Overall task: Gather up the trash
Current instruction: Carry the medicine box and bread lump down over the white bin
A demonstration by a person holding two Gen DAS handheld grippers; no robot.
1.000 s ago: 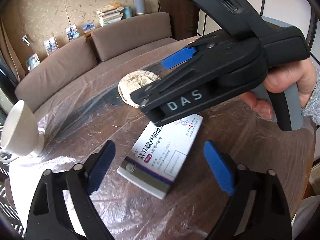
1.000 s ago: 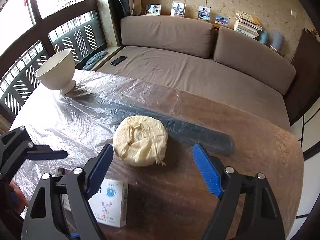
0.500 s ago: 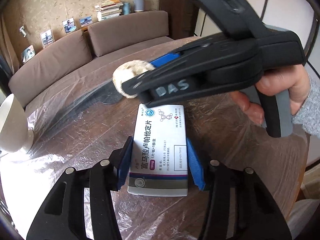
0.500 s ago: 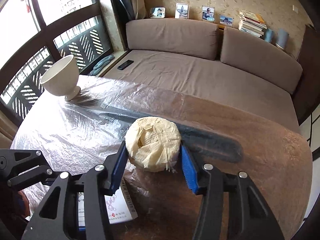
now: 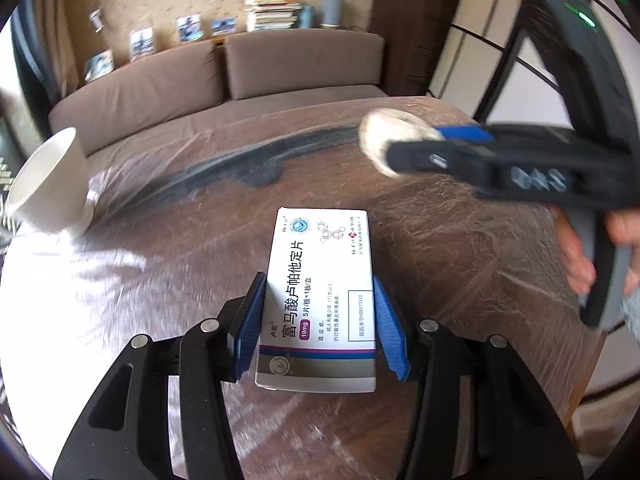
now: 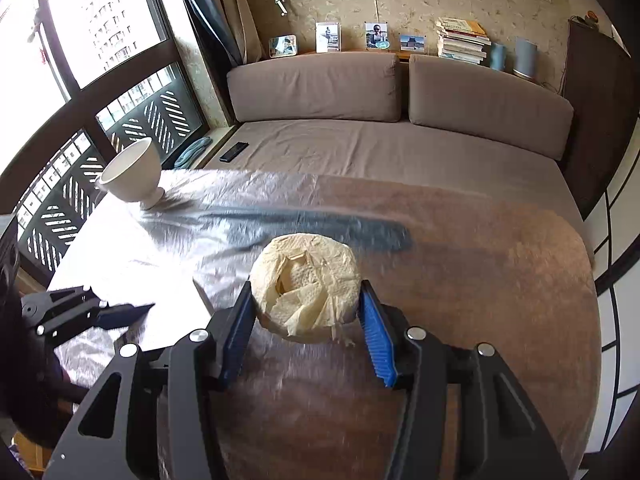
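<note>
My left gripper (image 5: 318,326) is shut on a white medicine box (image 5: 322,288) with Chinese print and holds it above the table. My right gripper (image 6: 306,334) is shut on a round cream paper-wrapped wad (image 6: 306,284) and holds it over the table. In the left wrist view the right gripper (image 5: 420,148) is at the upper right, blurred, with the wad (image 5: 384,132) between its blue pads. In the right wrist view part of the left gripper (image 6: 92,312) shows at the left edge.
A round brown table under clear plastic sheet (image 6: 480,280) lies below both grippers. A white bowl (image 6: 132,176) stands at its far left edge and also shows in the left wrist view (image 5: 50,184). A brown sofa (image 6: 380,148) lies behind the table.
Both grippers closed from open, the left on the medicine box, the right on the paper wad. Both have lifted their loads off the table and moved apart.
</note>
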